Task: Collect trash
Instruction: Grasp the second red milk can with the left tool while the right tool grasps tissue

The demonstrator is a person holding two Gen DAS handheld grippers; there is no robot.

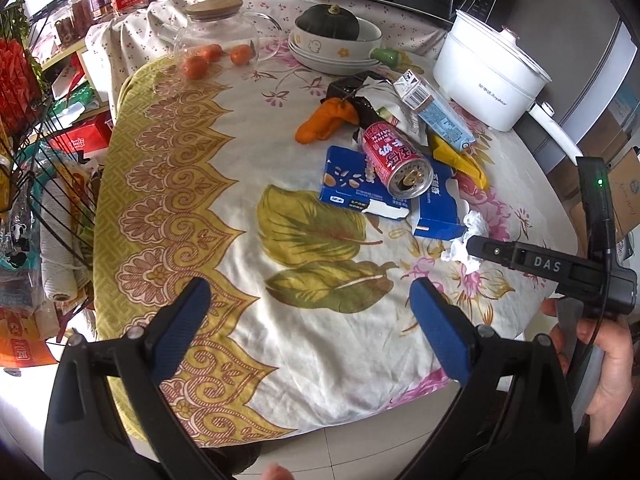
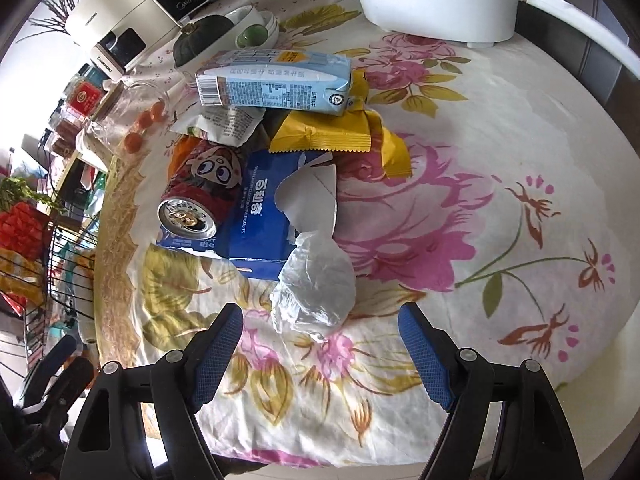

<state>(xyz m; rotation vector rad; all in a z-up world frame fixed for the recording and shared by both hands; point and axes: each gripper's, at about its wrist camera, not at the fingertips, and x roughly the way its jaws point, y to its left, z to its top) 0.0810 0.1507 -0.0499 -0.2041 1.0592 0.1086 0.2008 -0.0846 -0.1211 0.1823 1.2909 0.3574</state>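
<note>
Left wrist view: the left gripper [image 1: 310, 300] has its fingers spread, nothing between them, above bare cloth on the bench [image 1: 168, 200]. The trash pile lies beyond the fingertips: red can [image 1: 394, 160] on a torn blue box [image 1: 360, 188], milk carton [image 1: 434, 110] further off.

Right wrist view: the right gripper [image 2: 320, 320] has its fingers spread; the crumpled tissue [image 2: 316, 284] lies just beyond and between the tips, untouched, against the blue box [image 2: 260, 216]. Yellow wrapper [image 2: 324, 132] lies beyond.

A can [image 2: 196, 196] lies on a box [image 2: 256, 216], a tissue [image 2: 316, 292] before it.
</note>
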